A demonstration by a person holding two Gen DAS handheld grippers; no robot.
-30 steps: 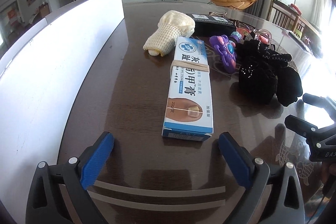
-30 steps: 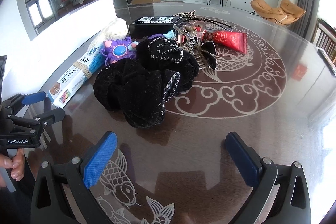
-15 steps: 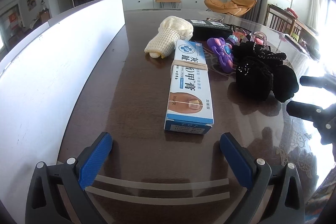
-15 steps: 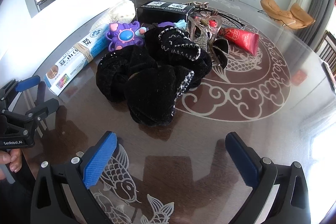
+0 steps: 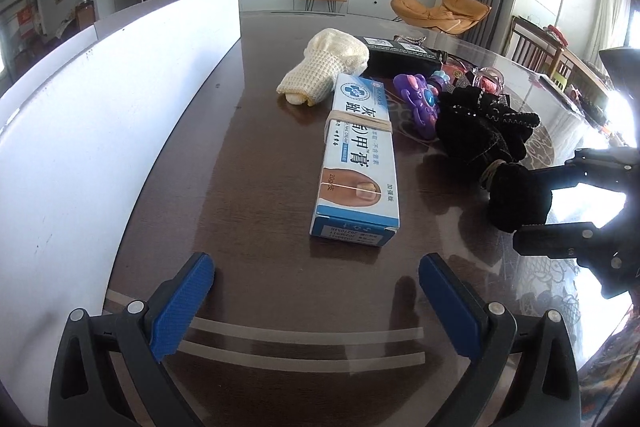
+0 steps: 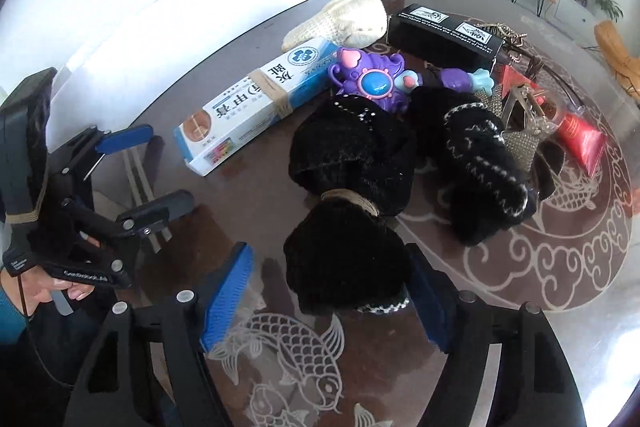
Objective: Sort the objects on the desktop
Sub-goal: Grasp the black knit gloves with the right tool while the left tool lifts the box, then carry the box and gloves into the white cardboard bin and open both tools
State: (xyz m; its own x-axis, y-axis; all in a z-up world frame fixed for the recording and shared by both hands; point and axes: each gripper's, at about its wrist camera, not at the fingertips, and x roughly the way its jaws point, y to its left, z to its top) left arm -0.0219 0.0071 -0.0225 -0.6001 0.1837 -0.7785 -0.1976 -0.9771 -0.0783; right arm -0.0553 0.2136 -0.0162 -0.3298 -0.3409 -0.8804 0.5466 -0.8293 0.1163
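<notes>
Closing around the near lobe of the black fuzzy knitted bundle (image 6: 348, 259) at the surface's (image 6: 520, 347) near centre, the right tool (image 6: 332, 303) should seat both pads squarely before lifting; the left tool (image 5: 316, 303) gapes wide, empty.

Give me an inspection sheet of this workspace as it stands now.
Surface: dark glossy table with koi and cloud patterns.
Job's things: black knitted bundle, ointment box, cream knit cloth, purple toy, black box, red tube.
Clutter: metal hair clips beside the red tube.
Grippers: right gripper has just been closing around the bundle, left pad apart from it; left gripper open, empty.
Cables: thin black cord by the person's hand.
Surroundings: white board, television, orange chair.
</notes>
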